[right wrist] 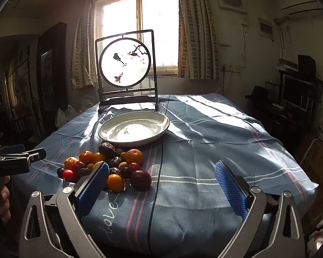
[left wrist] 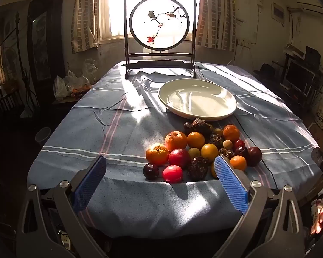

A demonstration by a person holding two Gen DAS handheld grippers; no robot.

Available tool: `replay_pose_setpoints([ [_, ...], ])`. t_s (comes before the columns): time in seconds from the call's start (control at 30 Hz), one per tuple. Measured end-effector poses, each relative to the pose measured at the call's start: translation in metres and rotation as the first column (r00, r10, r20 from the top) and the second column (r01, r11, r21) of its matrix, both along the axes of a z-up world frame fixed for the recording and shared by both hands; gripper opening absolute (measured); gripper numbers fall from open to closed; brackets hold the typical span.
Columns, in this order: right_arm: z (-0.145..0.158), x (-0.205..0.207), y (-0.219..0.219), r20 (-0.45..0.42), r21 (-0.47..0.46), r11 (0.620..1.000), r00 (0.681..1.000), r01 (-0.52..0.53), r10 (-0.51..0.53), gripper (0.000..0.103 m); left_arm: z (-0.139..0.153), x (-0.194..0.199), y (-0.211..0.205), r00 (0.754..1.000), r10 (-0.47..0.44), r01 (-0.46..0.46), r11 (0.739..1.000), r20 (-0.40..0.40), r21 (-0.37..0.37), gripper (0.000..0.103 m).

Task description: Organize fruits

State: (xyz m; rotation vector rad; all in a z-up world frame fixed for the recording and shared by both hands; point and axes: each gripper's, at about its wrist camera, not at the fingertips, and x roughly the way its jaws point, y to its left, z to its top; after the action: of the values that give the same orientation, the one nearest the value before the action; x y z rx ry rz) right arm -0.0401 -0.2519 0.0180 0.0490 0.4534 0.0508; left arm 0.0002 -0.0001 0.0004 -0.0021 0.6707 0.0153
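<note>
A pile of fruit [left wrist: 201, 150] lies on the blue striped tablecloth [left wrist: 97, 129]: oranges, red and dark plums, small yellow-green fruits and dark wrinkled ones. It also shows in the right wrist view [right wrist: 109, 167]. An empty white plate [left wrist: 197, 99] sits just behind the pile, and the right wrist view shows it too [right wrist: 134, 131]. My left gripper [left wrist: 160, 167] is open and empty, just before the pile's near edge. My right gripper [right wrist: 161, 172] is open and empty, to the right of the pile, its left finger [right wrist: 92, 190] in front of some fruit.
A framed round bird screen [left wrist: 160, 32] stands at the table's far end behind the plate. A dark cable [right wrist: 156, 182] runs across the cloth. Plastic bags [left wrist: 71, 83] lie off the table's left. Shelves with a monitor [right wrist: 295, 92] stand at the right.
</note>
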Motion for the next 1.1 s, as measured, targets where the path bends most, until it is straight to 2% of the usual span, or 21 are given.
replay_pose_setpoints([
  [0.07, 0.000, 0.000, 0.000, -0.003, 0.000, 1.000, 1.000, 0.000, 0.000, 0.099, 0.000, 0.000, -0.002, 1.000, -0.004, 0.004, 1.000, 0.006, 0.024, 0.098],
  [0.37, -0.001, 0.001, 0.000, -0.002, -0.005, 1.000, 1.000, -0.001, 0.001, 0.099, -0.010, 0.005, 0.003, 1.000, -0.003, 0.003, 1.000, -0.008, -0.011, 0.098],
  [0.83, -0.003, -0.004, 0.011, -0.003, -0.002, 1.000, 1.000, 0.007, -0.007, 0.099, -0.007, 0.002, 0.001, 1.000, 0.000, 0.000, 1.000, -0.009, 0.000, 0.098],
  [1.1, -0.006, 0.002, 0.000, -0.011, 0.008, 1.000, 1.000, -0.002, 0.002, 0.099, -0.007, 0.003, 0.002, 1.000, 0.000, 0.000, 1.000, -0.012, -0.002, 0.098],
])
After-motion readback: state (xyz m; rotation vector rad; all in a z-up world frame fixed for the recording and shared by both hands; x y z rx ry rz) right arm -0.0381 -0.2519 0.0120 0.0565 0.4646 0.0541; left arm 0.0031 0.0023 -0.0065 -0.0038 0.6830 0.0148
